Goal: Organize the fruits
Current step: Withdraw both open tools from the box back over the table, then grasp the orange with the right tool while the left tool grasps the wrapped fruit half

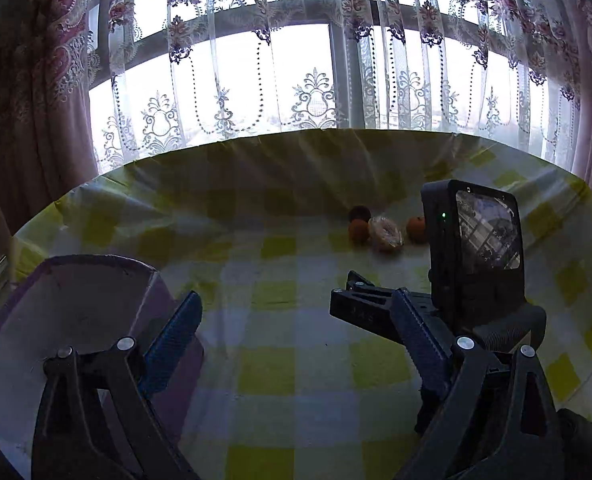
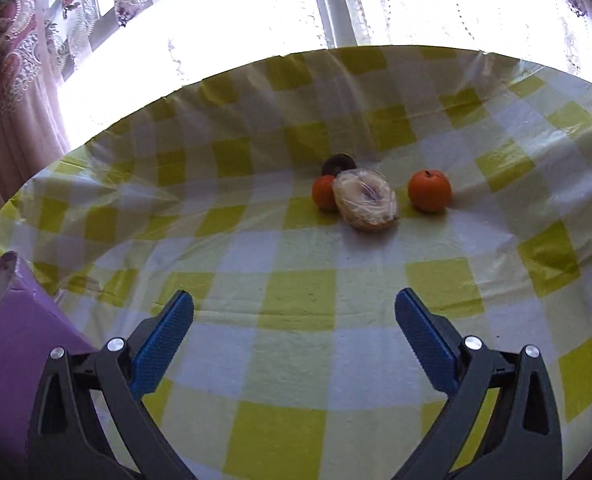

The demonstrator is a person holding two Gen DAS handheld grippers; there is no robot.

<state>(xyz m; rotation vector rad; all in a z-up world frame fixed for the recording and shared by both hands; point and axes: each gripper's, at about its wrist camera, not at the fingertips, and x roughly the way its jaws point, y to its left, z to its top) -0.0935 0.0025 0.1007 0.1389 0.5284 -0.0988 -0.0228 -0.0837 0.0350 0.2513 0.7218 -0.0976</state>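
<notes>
Two oranges lie on the checked tablecloth: one (image 2: 429,191) to the right and one (image 2: 323,193) touching a plastic-wrapped pale doughnut (image 2: 365,199). A dark doughnut (image 2: 337,164) lies behind them. The same group shows in the left wrist view, with the oranges (image 1: 415,229) (image 1: 358,231) either side of the wrapped doughnut (image 1: 385,233). My right gripper (image 2: 294,316) is open and empty, well short of the fruit. My left gripper (image 1: 297,314) is open and empty. The right gripper's body (image 1: 475,248) stands beside the left gripper's right finger.
A purple box (image 2: 12,344) with a pale inside (image 1: 68,320) stands at the near left, against the left gripper's left finger. The round table's yellow-and-white cloth (image 2: 296,296) ends at a curtained window (image 1: 296,80) behind.
</notes>
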